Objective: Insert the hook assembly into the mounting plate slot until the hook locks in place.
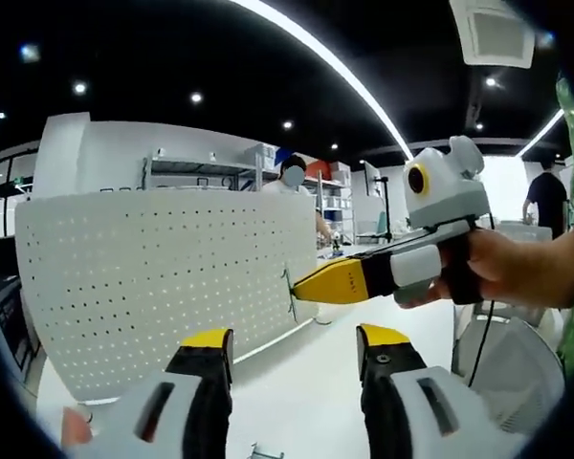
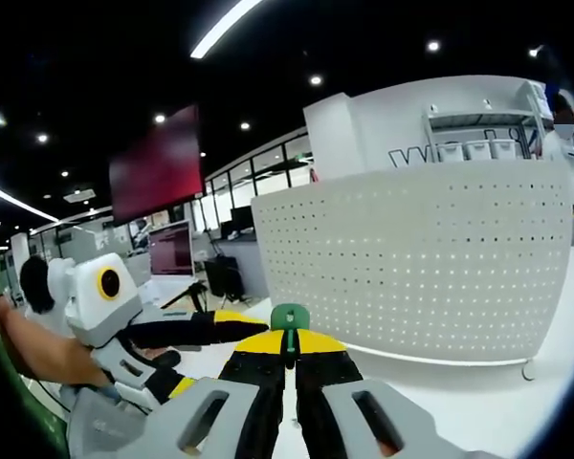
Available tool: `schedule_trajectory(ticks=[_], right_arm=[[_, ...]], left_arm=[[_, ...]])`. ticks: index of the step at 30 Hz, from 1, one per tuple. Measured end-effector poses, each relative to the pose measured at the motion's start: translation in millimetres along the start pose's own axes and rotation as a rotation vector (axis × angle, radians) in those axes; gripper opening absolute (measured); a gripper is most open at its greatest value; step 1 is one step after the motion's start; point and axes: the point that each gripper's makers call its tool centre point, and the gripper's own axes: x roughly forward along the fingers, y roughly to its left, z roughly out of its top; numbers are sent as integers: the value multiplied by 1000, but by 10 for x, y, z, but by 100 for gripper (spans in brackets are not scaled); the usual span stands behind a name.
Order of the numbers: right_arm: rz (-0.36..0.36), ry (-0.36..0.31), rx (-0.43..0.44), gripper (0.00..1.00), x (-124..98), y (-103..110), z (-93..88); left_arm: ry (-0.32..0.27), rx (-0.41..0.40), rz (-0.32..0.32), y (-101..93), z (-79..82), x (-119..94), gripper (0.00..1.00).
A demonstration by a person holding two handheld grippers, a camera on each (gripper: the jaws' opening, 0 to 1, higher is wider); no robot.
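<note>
Right gripper view: green hook pinched between the right gripper's jaws.

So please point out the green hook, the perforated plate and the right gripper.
green hook (image 2: 289,316), right gripper view, its top end.
perforated plate (image 1: 153,277), left gripper view, front face.
right gripper (image 1: 301,284), left gripper view, yellow tip.

One perforated white plate, one green hook, two grippers.

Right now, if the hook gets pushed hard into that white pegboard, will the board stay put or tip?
The pegboard stands upright on the table, seemingly on small feet, so it may slide or tip back. It looks like thin perforated sheet, probably light. The right gripper pinches the green hook.
</note>
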Motion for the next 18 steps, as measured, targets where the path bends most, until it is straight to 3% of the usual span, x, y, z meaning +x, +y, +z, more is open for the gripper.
schedule_trajectory(ticks=[8,18], right_arm=[[-41,-14,-5,1,-7,-143,39],[-155,-36,-39,1,13,-537,151]], left_arm=[[-25,-5,34,58,46,-8,56],[-23,-18,36,75,32,20,55]])
